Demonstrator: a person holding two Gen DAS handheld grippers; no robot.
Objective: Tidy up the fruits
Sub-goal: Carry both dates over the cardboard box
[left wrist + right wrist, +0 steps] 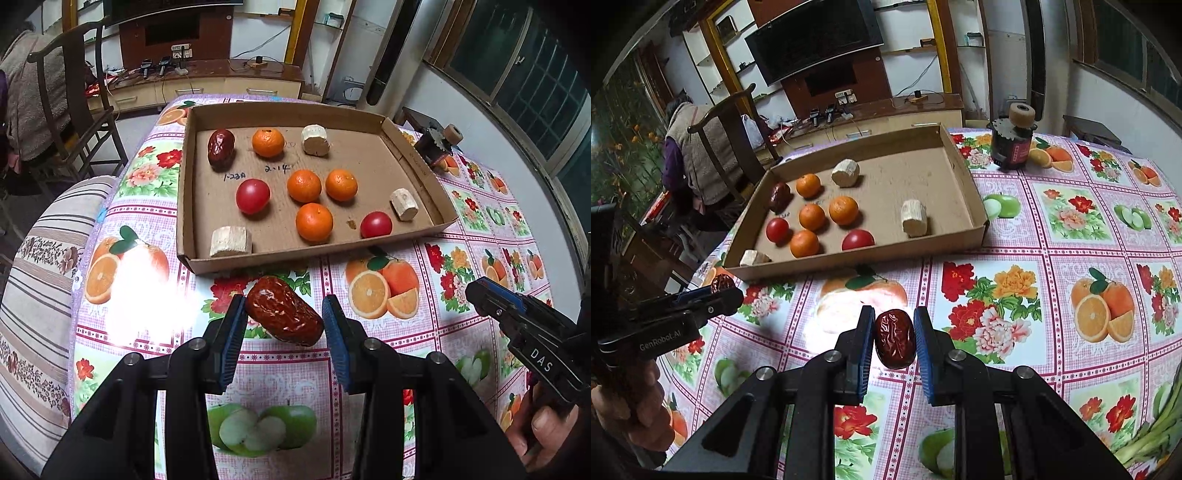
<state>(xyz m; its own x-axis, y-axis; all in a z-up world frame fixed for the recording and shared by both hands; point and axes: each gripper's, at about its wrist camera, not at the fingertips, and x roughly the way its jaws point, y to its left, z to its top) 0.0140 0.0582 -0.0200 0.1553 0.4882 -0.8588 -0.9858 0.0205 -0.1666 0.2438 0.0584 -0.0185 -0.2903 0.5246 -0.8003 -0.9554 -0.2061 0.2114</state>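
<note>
Both grippers, left [283, 317] and right [894, 339], each clamped a red date [284, 316] [894, 339] short of the cardboard tray [295, 254].

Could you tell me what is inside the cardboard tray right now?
Inside the cardboard tray lie four oranges, two tomatoes, one red date and three pale cut chunks. Its near wall hides part of the floor along that edge.

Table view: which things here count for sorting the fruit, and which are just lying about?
Job: date in left claw; date in right claw; box; oranges; tomatoes.
Lying about: dark jar; chair; television.
</note>
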